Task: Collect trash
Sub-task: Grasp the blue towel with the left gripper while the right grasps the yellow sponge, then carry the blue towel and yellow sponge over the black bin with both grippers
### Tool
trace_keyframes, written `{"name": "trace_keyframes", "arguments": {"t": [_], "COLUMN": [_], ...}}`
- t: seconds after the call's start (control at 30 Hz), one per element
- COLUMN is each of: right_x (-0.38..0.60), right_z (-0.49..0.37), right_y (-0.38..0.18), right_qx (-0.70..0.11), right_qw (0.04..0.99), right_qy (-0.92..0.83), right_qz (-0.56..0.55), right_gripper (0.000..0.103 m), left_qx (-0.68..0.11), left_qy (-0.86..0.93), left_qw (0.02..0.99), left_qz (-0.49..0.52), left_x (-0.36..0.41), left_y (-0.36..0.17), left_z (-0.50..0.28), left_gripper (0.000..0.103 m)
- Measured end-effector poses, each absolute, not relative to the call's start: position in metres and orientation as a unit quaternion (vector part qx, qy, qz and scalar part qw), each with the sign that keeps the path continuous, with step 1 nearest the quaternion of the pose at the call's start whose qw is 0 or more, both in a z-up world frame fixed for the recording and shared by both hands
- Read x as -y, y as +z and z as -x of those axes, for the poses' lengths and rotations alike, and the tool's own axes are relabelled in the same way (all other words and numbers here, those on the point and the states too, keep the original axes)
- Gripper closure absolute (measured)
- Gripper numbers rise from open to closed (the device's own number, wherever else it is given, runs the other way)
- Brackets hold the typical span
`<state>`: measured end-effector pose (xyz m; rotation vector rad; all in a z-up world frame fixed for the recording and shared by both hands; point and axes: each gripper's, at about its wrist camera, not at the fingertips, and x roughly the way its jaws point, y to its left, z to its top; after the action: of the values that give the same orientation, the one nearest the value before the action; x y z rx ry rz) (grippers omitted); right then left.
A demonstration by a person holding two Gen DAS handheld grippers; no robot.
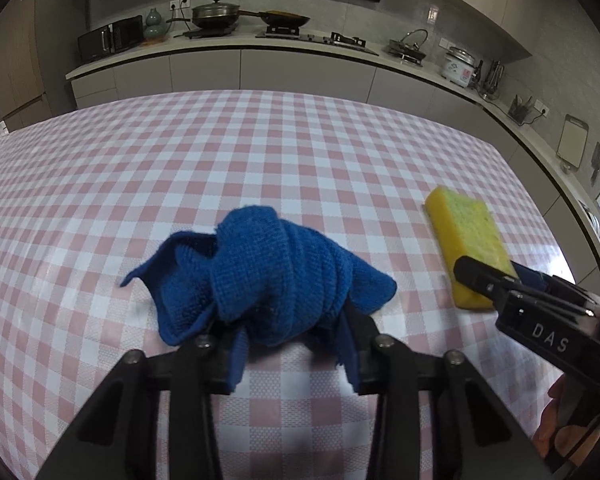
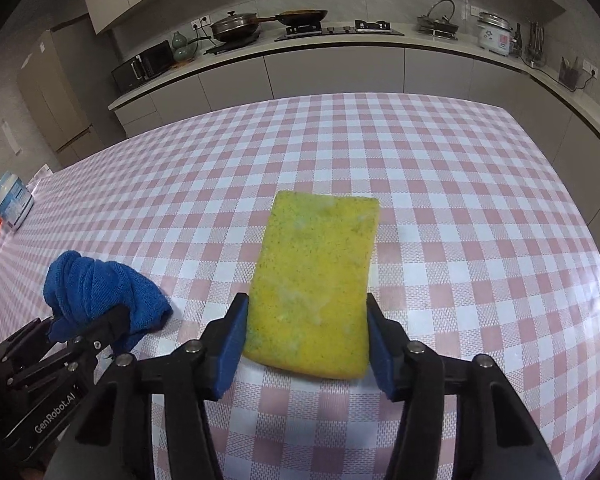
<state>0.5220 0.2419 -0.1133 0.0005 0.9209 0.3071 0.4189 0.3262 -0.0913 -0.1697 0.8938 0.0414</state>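
A crumpled blue cloth (image 1: 268, 268) lies on the checked table, bunched up between the blue pads of my left gripper (image 1: 290, 336), which is shut on its near end. The cloth hides the fingertips. In the right wrist view the same cloth (image 2: 96, 284) sits at the lower left with the left gripper (image 2: 100, 320) clamped on it. A yellow sponge (image 2: 316, 264) lies flat, long side pointing away from me. My right gripper (image 2: 306, 320) is shut on its near half, one pad pressing each long side. The left wrist view shows the sponge (image 1: 468, 236) at the right.
The table carries a pink-and-white checked cover (image 2: 460, 200). A white container (image 2: 12, 204) stands at its far left edge. Behind the table runs a kitchen counter (image 2: 340, 44) with pans, a microwave and a rice cooker. A hand (image 1: 560, 420) holds the right gripper.
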Motion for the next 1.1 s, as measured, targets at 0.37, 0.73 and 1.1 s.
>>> {"name": "trace_keyframes", "arguments": {"t": [0.37,0.73,1.1], "right_x": [-0.214,-0.176,-0.181], "right_z": [-0.481,-0.419,-0.414], "right_y": [-0.104,-0.099,-0.101], "right_qx": [-0.44,-0.451,-0.449], "right_qw": [0.882,0.874,0.875], "right_qy": [0.168,0.178,0.181], "right_qz": [-0.009,0.02,0.014], "right_gripper": [0.057,0.056,0.031], "left_qx": [-0.425,-0.437,-0.443], "left_qy": [0.004,-0.004,0.0], "left_qw": [0.902,0.896,0.893], "left_qz": [0.081,0.078,0.079], "left_x": [-0.31,-0.291,-0.284], "left_y": [-0.083,-0.083,-0.087], "left_z": [-0.394,-0.366,-0.355], "left_gripper": [0.069,0.069,0.069]}}
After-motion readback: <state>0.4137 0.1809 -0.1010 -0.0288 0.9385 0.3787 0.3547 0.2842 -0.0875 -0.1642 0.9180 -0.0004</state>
